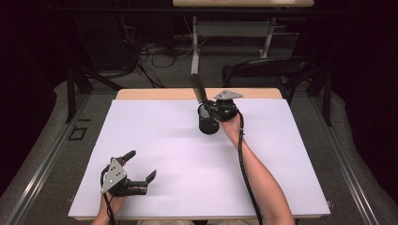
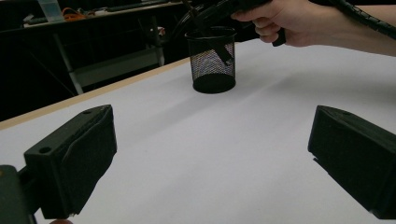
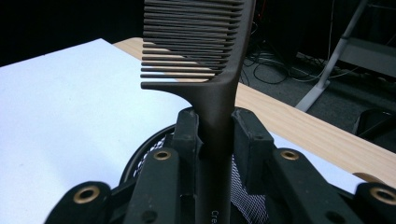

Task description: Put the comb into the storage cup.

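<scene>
Right gripper [image 1: 206, 105]: jaws clamped on the handle of a dark comb [image 3: 205, 60], held over the mesh cup [image 1: 208, 123].
Comb: upright and slightly tilted, teeth end up above the jaws, handle end reaching down into the cup.
Cup: black mesh, standing upright on the white sheet [image 1: 187, 159] toward the table's far edge; the right hand [image 1: 230, 123] is just beside it.
Left gripper [image 1: 141, 169]: jaws apart with nothing between them, resting low at the near left of the sheet, well apart from the cup.
Left gripper view: cup [image 2: 212, 63] ahead between its jaws, the right hand [image 2: 285, 21] above it.
</scene>
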`<state>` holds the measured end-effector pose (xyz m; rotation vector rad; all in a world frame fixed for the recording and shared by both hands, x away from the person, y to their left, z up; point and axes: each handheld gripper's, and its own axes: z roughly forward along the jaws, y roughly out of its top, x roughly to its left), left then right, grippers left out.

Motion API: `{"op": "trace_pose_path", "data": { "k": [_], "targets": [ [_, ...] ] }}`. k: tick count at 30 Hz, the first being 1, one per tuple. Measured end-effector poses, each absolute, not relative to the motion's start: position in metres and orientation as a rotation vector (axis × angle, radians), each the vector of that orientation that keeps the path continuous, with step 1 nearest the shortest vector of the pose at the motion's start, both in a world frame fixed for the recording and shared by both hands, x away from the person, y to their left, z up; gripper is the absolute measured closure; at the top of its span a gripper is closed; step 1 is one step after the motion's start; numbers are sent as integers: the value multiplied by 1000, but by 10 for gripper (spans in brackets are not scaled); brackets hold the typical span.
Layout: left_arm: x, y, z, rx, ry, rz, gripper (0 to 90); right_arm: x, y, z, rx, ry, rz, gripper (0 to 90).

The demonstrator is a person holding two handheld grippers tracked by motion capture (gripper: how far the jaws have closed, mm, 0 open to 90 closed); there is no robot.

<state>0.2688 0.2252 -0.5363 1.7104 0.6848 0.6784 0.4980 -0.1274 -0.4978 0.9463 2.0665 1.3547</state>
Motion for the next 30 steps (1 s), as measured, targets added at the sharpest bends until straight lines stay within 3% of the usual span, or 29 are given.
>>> {"op": "trace_pose_path", "data": {
  "k": [12,30],
  "targets": [
    [269,225,-536,1711,682,679,12,495,-127,-499,941,2090,1342,713],
    [269,223,-536,1715,679,676,12,478,-145,-478,971,2156,1338,218]
  ]
}}
